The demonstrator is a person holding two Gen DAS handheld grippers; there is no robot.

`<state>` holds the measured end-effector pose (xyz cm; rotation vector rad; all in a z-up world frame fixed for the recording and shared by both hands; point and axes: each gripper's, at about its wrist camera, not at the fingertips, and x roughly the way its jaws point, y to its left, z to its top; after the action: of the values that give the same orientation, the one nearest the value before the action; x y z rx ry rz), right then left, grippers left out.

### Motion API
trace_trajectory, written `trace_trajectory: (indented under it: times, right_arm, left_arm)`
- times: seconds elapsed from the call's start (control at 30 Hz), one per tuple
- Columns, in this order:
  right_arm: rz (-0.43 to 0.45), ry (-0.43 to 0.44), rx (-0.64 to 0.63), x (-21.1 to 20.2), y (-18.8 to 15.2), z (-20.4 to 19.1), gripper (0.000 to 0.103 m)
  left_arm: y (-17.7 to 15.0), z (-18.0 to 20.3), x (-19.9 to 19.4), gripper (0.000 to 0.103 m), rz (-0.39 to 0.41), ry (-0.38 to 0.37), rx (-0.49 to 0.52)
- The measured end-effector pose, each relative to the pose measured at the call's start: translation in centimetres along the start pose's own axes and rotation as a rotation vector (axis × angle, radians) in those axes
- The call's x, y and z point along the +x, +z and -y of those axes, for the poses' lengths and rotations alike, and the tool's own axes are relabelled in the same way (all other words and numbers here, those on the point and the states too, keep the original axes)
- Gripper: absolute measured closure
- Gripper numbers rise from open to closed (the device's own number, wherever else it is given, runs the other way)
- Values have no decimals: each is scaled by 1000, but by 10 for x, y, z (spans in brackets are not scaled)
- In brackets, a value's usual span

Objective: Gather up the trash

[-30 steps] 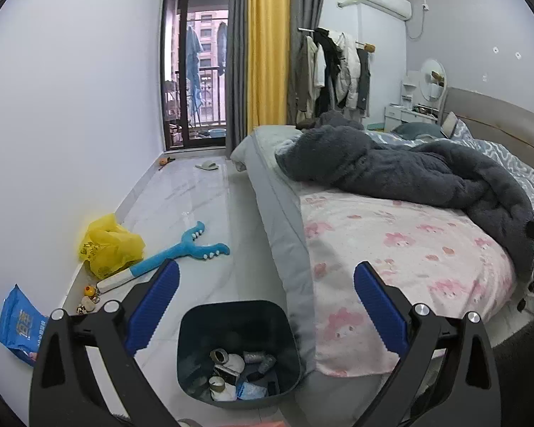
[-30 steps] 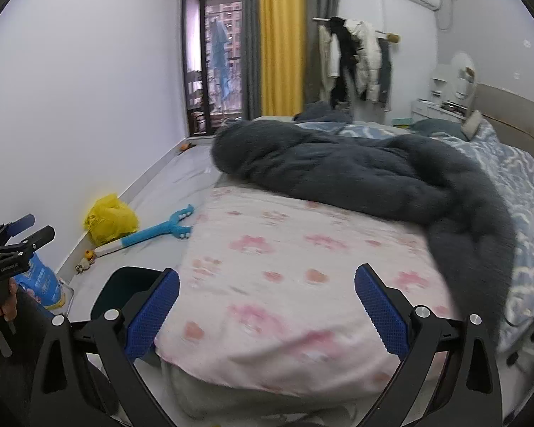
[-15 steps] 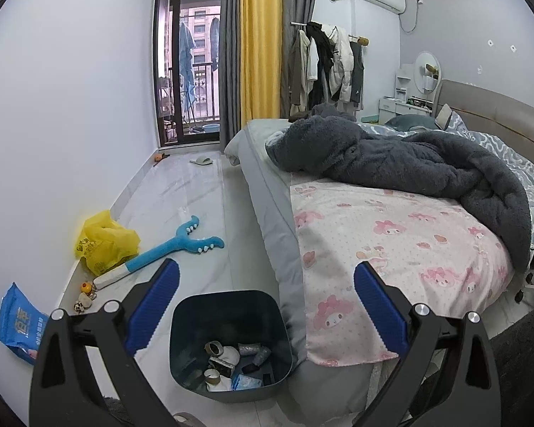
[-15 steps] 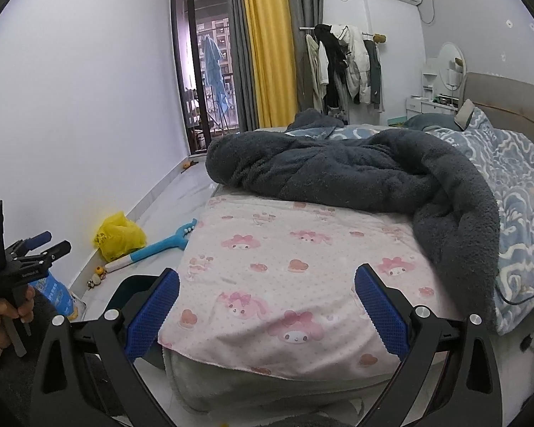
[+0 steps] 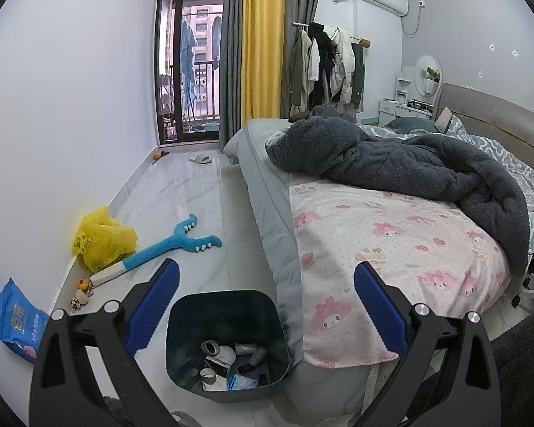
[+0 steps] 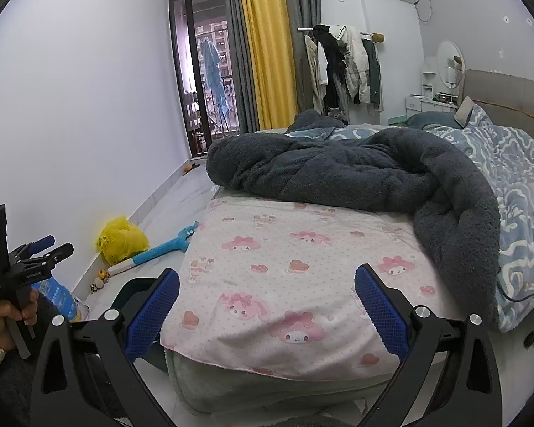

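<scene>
Beside the bed (image 5: 391, 249) sits your bin (image 5: 228, 341), trash inside; your left gripper (image 5: 267, 306) and right gripper (image 6: 267, 306) both gape wide, holding nothing.

The bin (image 5: 227, 341) stands on the floor against the bed's (image 5: 274, 213) foot corner, trash (image 5: 228, 363) inside
</scene>
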<state>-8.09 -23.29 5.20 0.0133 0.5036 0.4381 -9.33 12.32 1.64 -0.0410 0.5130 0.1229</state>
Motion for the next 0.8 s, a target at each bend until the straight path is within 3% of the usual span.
trace_trajectory:
  times: [0.8]
  right_arm:
    - [-2,3,-6,0,1,-1,3]
  left_arm:
    - [-7,6,2,3,-9,0,12]
